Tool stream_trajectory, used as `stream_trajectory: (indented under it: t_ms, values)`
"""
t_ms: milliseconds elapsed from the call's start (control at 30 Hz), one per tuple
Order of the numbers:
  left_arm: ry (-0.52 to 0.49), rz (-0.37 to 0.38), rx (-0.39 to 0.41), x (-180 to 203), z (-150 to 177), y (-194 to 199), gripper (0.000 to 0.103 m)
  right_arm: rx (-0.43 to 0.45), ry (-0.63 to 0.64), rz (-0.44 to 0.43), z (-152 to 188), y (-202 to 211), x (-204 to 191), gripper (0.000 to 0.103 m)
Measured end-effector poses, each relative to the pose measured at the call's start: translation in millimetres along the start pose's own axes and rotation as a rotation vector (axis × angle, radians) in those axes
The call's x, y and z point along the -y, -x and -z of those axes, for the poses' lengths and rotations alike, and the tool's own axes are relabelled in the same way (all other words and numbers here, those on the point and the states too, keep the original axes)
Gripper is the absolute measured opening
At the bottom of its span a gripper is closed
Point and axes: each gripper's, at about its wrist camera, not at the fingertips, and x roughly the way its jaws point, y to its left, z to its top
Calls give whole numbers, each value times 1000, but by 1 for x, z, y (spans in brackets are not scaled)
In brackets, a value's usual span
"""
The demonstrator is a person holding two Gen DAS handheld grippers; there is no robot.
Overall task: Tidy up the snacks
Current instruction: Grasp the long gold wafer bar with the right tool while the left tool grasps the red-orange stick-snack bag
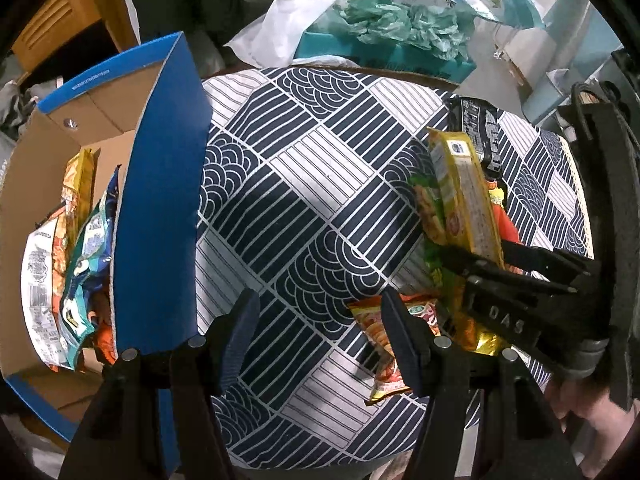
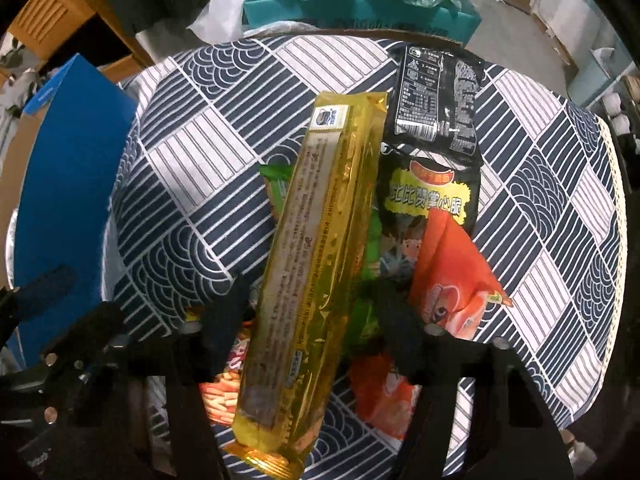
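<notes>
Fingers of the right gripper stood on either side of a long yellow wrapped packet, about midway along its length. The packet lay lengthwise between them, pointing away from the camera, and whether the pads actually pressed its sides could not be told from the right wrist view. In the left wrist view the same yellow packet rose tilted from between the right gripper's black fingers, above the other snacks.

Beneath and around it lay a small heap: a green packet under the yellow one, an orange packet to its right, a dark packet with a yellow label beyond that, and a black packet farthest away. A packet printed with stick-shaped snacks showed near the camera on the left. All rested on a table covered by a navy-and-white patterned cloth.

The left gripper hovered with its jaws apart and nothing between them, over bare cloth. Its right finger overlapped the edge of an orange-and-gold packet in the view.

To the left stood a blue cardboard box with several snack bags upright inside. Behind the table sat a teal box holding crumpled green plastic, and a white plastic bag.
</notes>
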Motion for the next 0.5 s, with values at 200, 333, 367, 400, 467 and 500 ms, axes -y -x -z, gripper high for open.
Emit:
stream_trajectory:
  t_ms: [200, 333, 367, 400, 467, 500]
  values:
    - [13, 49, -24, 7, 4, -2, 72, 35, -28, -36, 1, 13, 17, 31]
    - [19, 85, -47, 17, 7, -7, 72, 41, -41, -60, 6, 18, 28, 30]
    - [18, 88, -50, 20, 7, -8, 72, 42, -47, -64, 8, 19, 29, 30]
    - [15, 90, -54, 23, 8, -9, 72, 44, -56, -72, 11, 21, 33, 30]
    - [3, 84, -61, 31, 9, -13, 76, 51, -63, -78, 15, 25, 38, 30]
    - [-3, 83, -63, 34, 10, -14, 76, 55, -65, -82, 17, 28, 40, 30]
